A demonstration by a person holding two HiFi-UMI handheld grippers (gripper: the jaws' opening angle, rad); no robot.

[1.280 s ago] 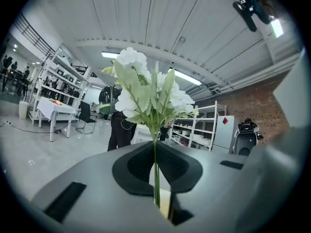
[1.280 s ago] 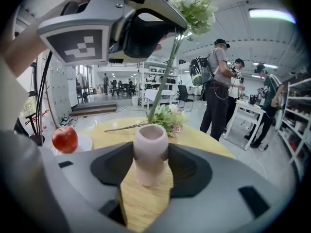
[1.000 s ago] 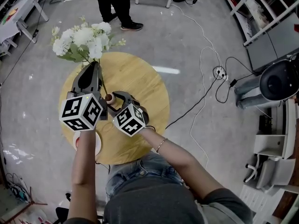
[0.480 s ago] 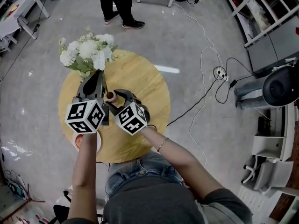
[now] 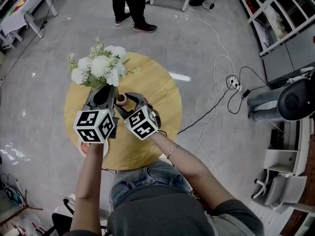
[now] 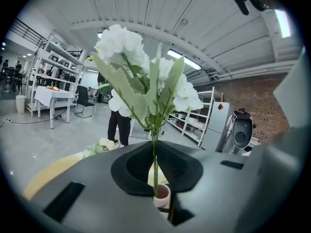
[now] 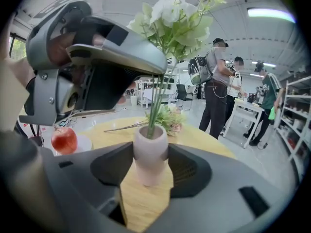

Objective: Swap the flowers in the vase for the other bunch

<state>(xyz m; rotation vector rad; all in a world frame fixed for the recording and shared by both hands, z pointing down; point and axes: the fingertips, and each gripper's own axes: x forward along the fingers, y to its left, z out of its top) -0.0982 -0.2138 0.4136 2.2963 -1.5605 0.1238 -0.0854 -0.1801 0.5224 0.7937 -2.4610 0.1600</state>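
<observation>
1. Pinching the thin stems (image 6: 155,161) of the white bunch (image 5: 101,68) between jaws closed tight, the left gripper (image 5: 105,91) is holding them upright so their ends are dipping into the pink vase (image 7: 150,166);
2. the right gripper (image 5: 126,100) is clamping the vase with jaws spread wide (likely steadying it against tipping);
3. the other bunch (image 7: 170,116) is lying on the table (image 5: 152,92) just behind; an apple (image 7: 64,140) is sitting well aside; people (image 7: 216,91) are standing beyond the table; nothing is blocking the vase mouth.

No word, brand or number can be read anywhere; the left marker cube (image 5: 95,126) and right marker cube (image 5: 142,123) apparently carry only black-and-white square patterns.
</observation>
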